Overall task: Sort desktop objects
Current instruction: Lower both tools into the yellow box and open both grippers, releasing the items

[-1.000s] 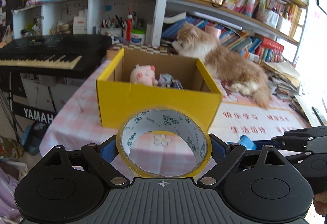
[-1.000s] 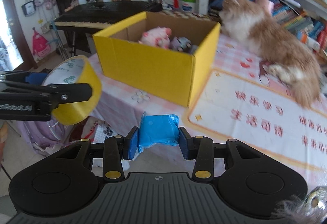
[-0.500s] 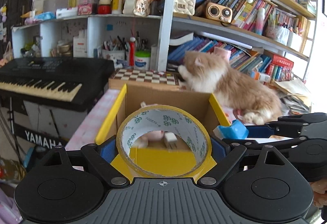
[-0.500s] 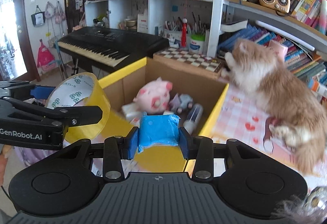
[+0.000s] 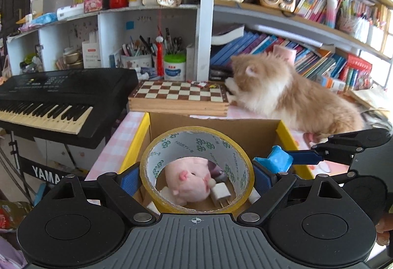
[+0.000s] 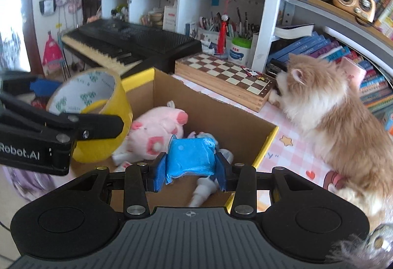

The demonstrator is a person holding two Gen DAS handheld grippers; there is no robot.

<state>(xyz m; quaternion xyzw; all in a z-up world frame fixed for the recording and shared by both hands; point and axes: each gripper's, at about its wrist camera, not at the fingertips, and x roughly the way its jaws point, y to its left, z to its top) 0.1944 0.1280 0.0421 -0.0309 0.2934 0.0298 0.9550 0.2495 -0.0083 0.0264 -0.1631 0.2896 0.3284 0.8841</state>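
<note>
My left gripper (image 5: 196,173) is shut on a yellow tape roll (image 5: 235,153) and holds it above the open yellow cardboard box (image 5: 285,131). The roll also shows in the right wrist view (image 6: 98,102) over the box's left side. My right gripper (image 6: 190,165) is shut on a blue packet (image 6: 190,156), held above the box (image 6: 267,143); the packet shows in the left wrist view (image 5: 275,161). Inside the box lie a pink plush pig (image 6: 157,129) and small white items (image 6: 203,190).
An orange and white cat (image 6: 343,116) lies on the pink checked tablecloth right of the box. A wooden chessboard (image 6: 228,77) sits behind the box. A black keyboard (image 5: 56,92) stands to the left. Bookshelves (image 5: 294,30) fill the back.
Both grippers moved forward and up from in front of the box to above its opening, still holding the tape roll and the blue packet.
</note>
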